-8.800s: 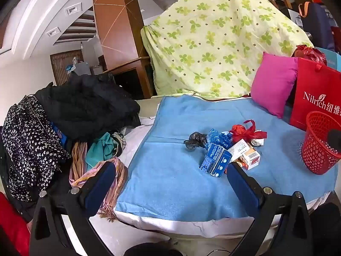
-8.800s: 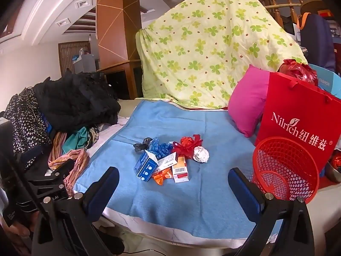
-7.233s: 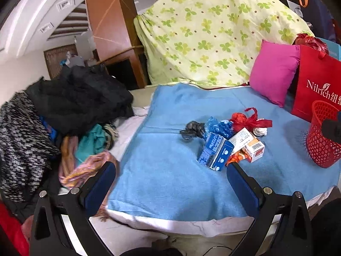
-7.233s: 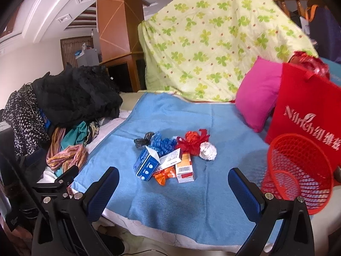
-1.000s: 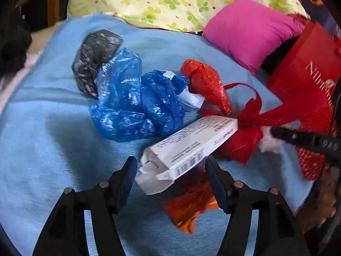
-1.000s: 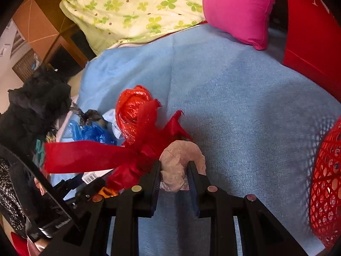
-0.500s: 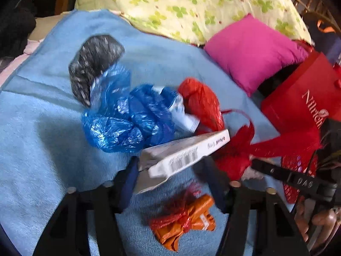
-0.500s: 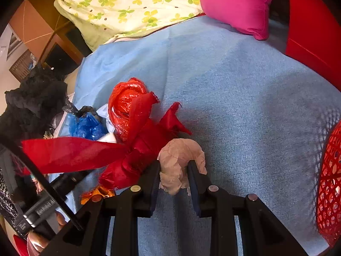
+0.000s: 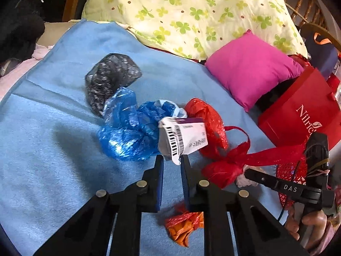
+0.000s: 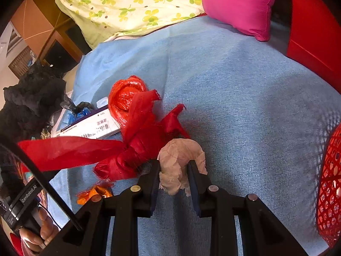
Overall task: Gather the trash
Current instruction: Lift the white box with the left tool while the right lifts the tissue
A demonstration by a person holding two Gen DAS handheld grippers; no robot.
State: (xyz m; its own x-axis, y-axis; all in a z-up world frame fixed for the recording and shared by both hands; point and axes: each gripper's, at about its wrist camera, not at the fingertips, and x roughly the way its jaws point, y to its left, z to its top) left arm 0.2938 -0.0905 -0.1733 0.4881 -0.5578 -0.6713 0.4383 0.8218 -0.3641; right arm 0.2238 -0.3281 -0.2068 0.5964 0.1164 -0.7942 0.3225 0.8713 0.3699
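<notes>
— What can you read from my feeds?
— "Nilric", cut off, on the red bag (image 9: 302,117). "DAS" on the right gripper's bar (image 9: 289,188). "GenRobot.AI" on the left handle (image 10: 28,194).
— The box (image 9: 183,137)?
— A barcode; its print is too small for me.

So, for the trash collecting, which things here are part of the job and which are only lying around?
Part of the job:
- white box, held by left gripper
- paper ball, held by right gripper
- blue bag
- black bag
- red ribbon
- orange wrapper
- red basket

Lying around:
- pink pillow
- flowered sheet
- red paper bag
- blue blanket
</notes>
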